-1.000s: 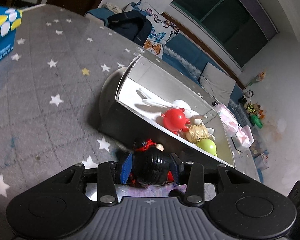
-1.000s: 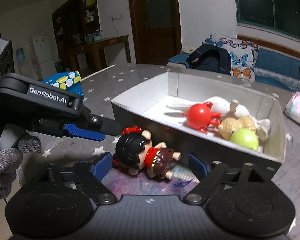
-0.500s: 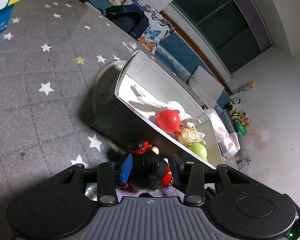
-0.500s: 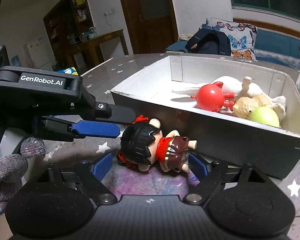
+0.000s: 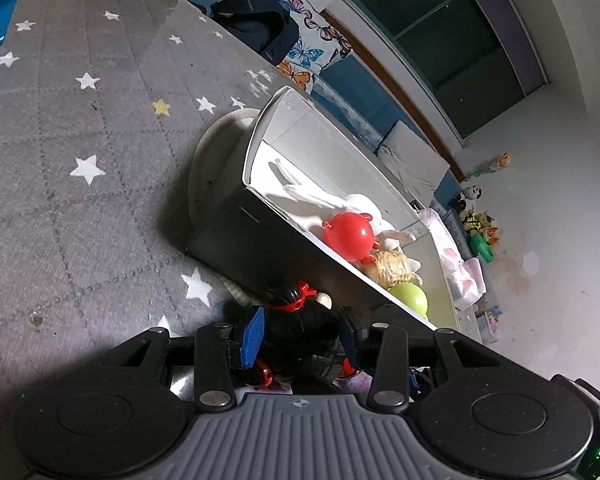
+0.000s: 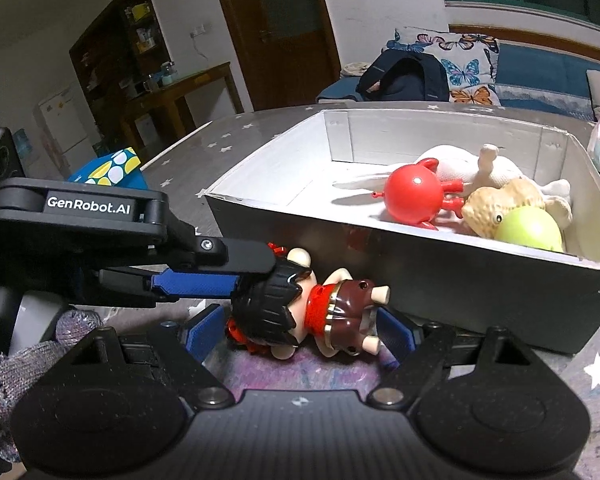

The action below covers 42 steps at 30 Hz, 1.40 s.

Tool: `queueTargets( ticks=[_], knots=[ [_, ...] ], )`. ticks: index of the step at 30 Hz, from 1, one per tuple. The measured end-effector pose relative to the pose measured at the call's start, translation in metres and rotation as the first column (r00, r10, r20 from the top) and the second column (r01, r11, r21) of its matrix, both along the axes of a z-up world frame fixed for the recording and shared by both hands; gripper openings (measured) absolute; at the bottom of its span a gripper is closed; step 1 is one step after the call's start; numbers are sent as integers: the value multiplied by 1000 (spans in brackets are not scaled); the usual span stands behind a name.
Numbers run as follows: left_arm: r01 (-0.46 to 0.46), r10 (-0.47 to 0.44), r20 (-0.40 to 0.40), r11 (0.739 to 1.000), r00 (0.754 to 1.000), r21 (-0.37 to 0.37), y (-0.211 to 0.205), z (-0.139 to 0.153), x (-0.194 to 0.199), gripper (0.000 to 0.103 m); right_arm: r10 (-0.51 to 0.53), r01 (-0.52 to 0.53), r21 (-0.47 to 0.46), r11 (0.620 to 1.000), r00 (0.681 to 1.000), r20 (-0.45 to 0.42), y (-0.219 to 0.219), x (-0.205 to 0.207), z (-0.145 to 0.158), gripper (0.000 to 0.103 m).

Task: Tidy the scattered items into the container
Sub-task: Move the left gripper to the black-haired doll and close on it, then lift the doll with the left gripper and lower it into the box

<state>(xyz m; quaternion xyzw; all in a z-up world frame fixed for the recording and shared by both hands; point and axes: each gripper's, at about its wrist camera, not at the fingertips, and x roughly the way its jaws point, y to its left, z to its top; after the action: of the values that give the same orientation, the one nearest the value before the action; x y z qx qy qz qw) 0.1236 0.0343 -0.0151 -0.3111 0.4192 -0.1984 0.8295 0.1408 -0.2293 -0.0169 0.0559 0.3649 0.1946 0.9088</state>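
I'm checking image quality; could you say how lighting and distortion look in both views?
Left wrist: strong fisheye tilt, doll dark between the left gripper's pads. Right wrist: box interior brightly lit, red ball casting a shadow, rims curved, background dim.

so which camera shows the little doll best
The right wrist view: the doll lies on its side in full view, black hair, red scarf, brown dress, feet toward the box. The left wrist view shows only the back of its dark head and red bow between the left gripper's fingers.
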Motion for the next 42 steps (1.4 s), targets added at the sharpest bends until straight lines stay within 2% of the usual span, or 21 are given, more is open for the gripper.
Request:
queueTargets(
  ticks=[8, 16, 21, 34, 42],
  knots=[
    [-11, 11, -10, 1000, 1000, -13, 2, -3, -1, 45, -13, 13, -3, 1000, 1000, -11, 1, 4, 0, 83],
    [-3, 3, -13, 1000, 1000, 27, -4, 3, -8, 45, 2, -2, -12, 1000, 1000, -15, 0, 1, 1, 82],
    [-23, 22, -36, 1000, 999, -6, -2, 1, -7, 46, -1, 1, -1, 1000, 1000, -17, 0, 4, 0, 84],
    [-12, 12, -7, 1000, 1000, 9, -6, 10, -22, 46, 9, -9, -13, 1000, 1000, 1, -2, -8, 5, 83],
    [-13, 14, 73, 1000, 997, -6, -5, 45, -36, 46, 20, -17, -29, 999, 996, 91, -1, -26, 35, 83]
  ],
)
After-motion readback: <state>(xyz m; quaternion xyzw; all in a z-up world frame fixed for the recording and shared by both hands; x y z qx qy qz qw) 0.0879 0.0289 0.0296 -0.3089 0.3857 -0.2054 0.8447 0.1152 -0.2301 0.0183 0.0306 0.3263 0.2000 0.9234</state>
